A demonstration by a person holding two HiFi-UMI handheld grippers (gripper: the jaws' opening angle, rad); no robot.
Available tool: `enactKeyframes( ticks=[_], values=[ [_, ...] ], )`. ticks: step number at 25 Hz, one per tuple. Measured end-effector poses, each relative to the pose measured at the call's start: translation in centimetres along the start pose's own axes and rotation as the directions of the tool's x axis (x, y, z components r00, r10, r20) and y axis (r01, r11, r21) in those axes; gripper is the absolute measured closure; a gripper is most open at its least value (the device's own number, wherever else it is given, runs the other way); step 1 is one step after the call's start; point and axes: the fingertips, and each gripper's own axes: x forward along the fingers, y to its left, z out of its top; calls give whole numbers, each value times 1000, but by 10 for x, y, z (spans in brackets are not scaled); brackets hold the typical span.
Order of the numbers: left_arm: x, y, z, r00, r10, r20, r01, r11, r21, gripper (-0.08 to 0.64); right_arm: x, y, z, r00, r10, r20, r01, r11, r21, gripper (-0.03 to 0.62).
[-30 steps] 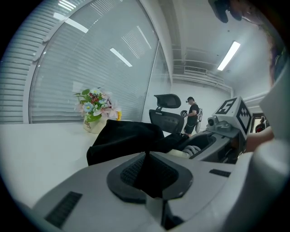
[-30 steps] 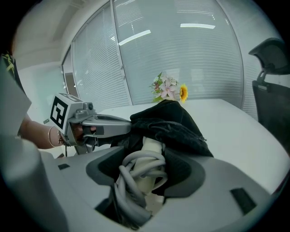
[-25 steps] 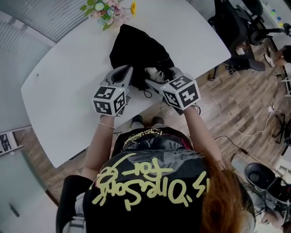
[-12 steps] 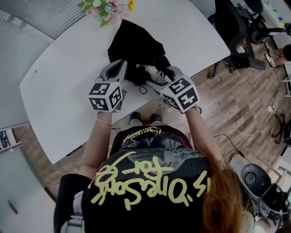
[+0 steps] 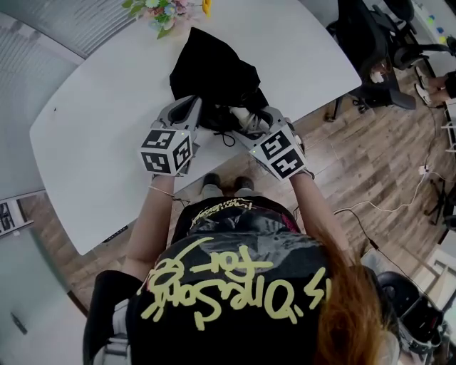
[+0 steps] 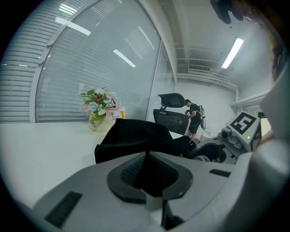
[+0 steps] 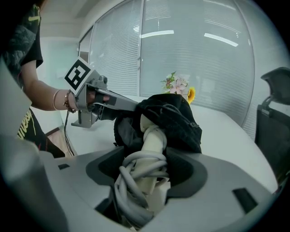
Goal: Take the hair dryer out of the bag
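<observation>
A black cloth bag point(image 5: 214, 71) lies on the white table point(image 5: 107, 135), its mouth toward me. The hair dryer's cream handle point(image 7: 152, 145), wound with grey cord, sticks out of that mouth. My right gripper point(image 7: 147, 176) is shut on the handle and cord. The dryer's head stays hidden inside the bag point(image 7: 174, 115). In the head view the handle point(image 5: 246, 116) shows pale between the two grippers. My left gripper point(image 6: 147, 174) is shut on a fold of the bag's black cloth point(image 6: 136, 138) at the mouth's left edge. From above, the left gripper point(image 5: 194, 117) and right gripper point(image 5: 251, 127) sit side by side.
A small vase of flowers point(image 5: 165, 13) stands behind the bag at the table's far edge. Black office chairs point(image 5: 370, 43) stand on the wooden floor to the right. The table's near edge point(image 5: 214, 171) runs just under both grippers. A person point(image 6: 194, 118) stands far off in the room.
My right gripper has rolled and sunk a little toward the table's near edge, still holding the handle. The left gripper has stayed on the bag's edge.
</observation>
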Motion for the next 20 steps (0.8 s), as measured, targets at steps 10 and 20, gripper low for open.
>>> enactKeyframes(
  ticks=[10, 20],
  values=[
    [-5, -3, -6, 999, -42, 5, 42, 999, -12, 540, -9, -4, 9, 998, -29, 51, 20, 988, 155, 308],
    [-7, -4, -9, 997, -72, 17, 72, 997, -30, 540, -1, -16, 35, 998, 29, -59, -22, 994, 109, 308]
  ],
)
